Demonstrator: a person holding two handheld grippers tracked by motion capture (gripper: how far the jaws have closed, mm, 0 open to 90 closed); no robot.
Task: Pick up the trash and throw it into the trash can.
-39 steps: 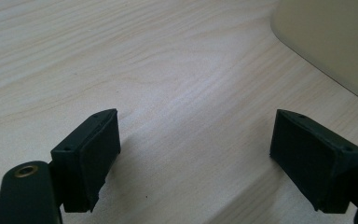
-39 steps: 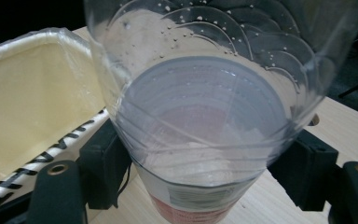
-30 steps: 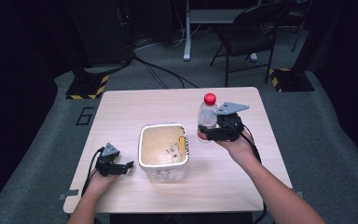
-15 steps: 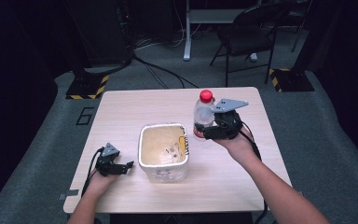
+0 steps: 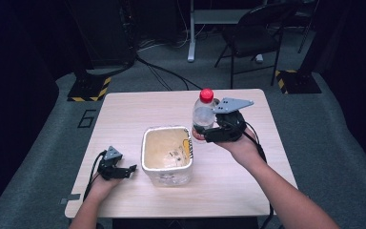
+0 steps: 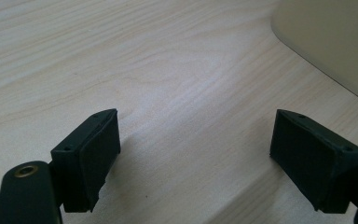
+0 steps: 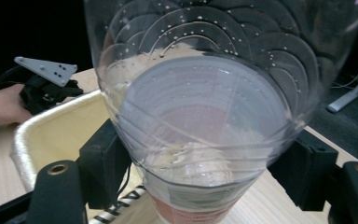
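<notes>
A dim lab or recording studio: a small pale wooden table (image 5: pixel 138 114) stands on grey carpet (image 5: pixel 47 143), with hazard-striped stand bases (image 5: pixel 88 89), trailing floor cables (image 5: pixel 162 71), a black chair (image 5: pixel 252 40) and dark equipment beyond it.

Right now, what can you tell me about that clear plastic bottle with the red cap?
The clear plastic bottle with the red cap is ribbed and see-through, with droplets inside its wall and a red-edged label band low down. It looks nearly empty. It stands upright, lifted above the pale wooden table, just right of the cream tub. The right gripper clamps its lower body between two black jaws; nothing else touches it.
</notes>
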